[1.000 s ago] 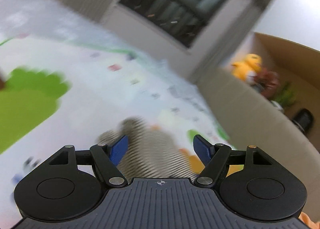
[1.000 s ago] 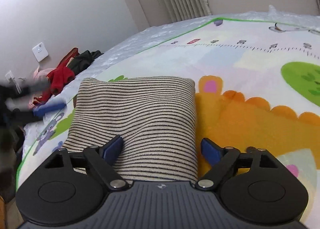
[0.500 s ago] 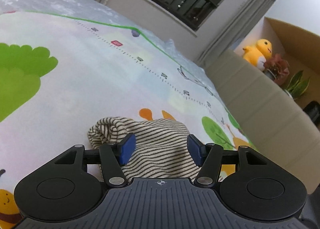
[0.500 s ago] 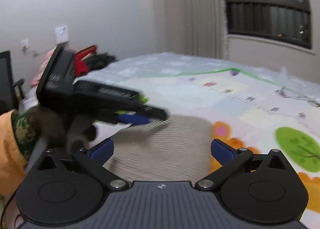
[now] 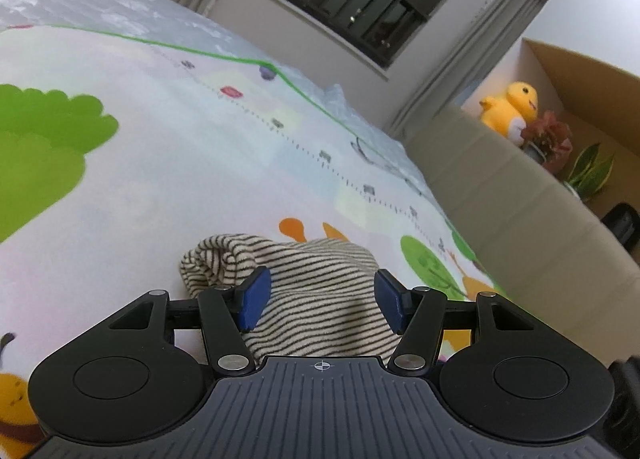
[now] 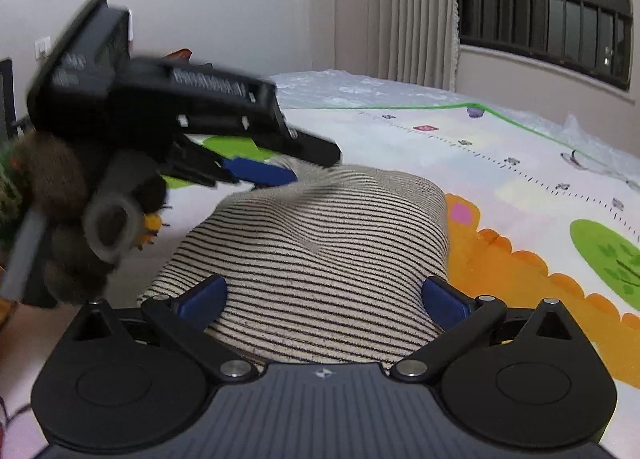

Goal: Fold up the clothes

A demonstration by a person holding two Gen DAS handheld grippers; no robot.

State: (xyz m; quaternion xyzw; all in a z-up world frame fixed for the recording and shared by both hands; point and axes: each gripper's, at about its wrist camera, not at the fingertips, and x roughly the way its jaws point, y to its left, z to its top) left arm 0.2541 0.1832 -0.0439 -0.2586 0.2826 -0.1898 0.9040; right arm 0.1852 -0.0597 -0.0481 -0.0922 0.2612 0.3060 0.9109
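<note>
A folded beige garment with thin dark stripes (image 6: 320,251) lies on a colourful cartoon play mat (image 6: 520,163) over the bed. My right gripper (image 6: 322,297) is open, its blue fingers astride the garment's near edge. My left gripper (image 5: 322,301) is open over the garment's (image 5: 316,283) rolled end, a blue pad (image 5: 254,295) on each side. From the right wrist view the left gripper (image 6: 256,171) hovers at the garment's far left corner, held by a gloved hand (image 6: 80,219).
A beige headboard or sofa edge (image 5: 520,199) runs along the mat's right side. A cardboard box (image 5: 580,91) with a yellow plush duck (image 5: 512,107) and plants stands beyond it. A window (image 6: 544,11) and curtain are at the back.
The left gripper has swung over and down onto the garment's far end and narrowed a little. The right gripper has pulled back and tilted up, opening wider.
</note>
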